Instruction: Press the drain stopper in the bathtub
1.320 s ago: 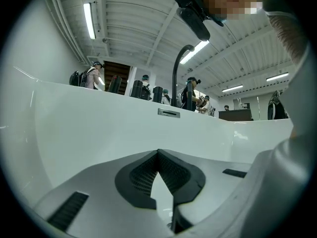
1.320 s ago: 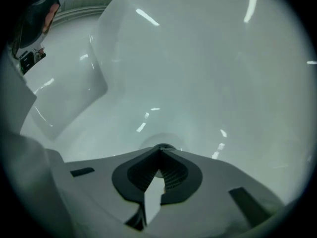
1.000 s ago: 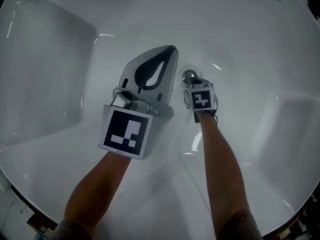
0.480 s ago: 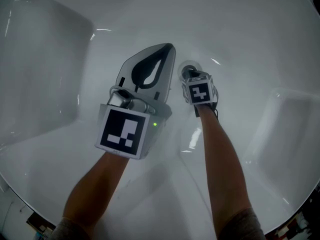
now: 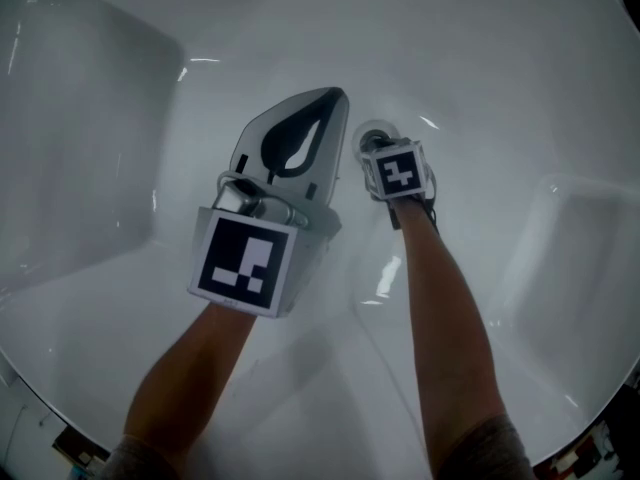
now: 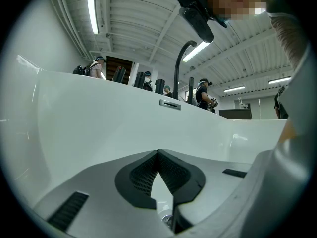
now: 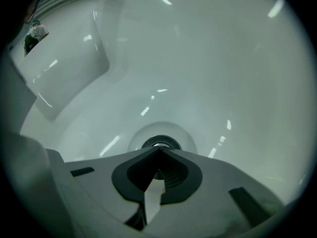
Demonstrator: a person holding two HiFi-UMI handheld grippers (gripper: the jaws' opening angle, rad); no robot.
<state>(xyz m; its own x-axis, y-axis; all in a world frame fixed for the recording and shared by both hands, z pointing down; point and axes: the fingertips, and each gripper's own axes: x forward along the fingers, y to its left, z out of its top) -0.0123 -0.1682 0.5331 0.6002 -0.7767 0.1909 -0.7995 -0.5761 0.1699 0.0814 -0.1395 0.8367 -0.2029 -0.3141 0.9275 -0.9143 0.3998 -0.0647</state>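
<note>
Inside a white bathtub (image 5: 520,88), the right gripper (image 5: 376,150) closes in on the drain stopper (image 5: 369,134), just right of the frame's centre in the head view. Over the past second the gripper has slid up the frame. Its marker cube (image 5: 398,171) now hides most of the dark stopper, which had been showing clear of it, and only a sliver of the drain's ring shows at the cube's upper left.

The right gripper's own view shows the two jaws brought together at their tips, holding nothing. Just beyond the tips, the stopper (image 7: 158,144) sits in its shallow round recess low in the middle of the frame. The tips appear to be at or nearly on the stopper, but these views do not settle whether they touch it.

The left gripper (image 5: 338,98) hangs higher, left of centre, and has scarcely moved. Its jaws also meet at the tips on nothing and point at the tub's far wall, where a curved faucet (image 6: 179,66) rises above the rim.

The approach looks all but finished. What remains is probably a straight downward push with the closed tips, kept centred so they do not slide off onto the smooth enamel.
</note>
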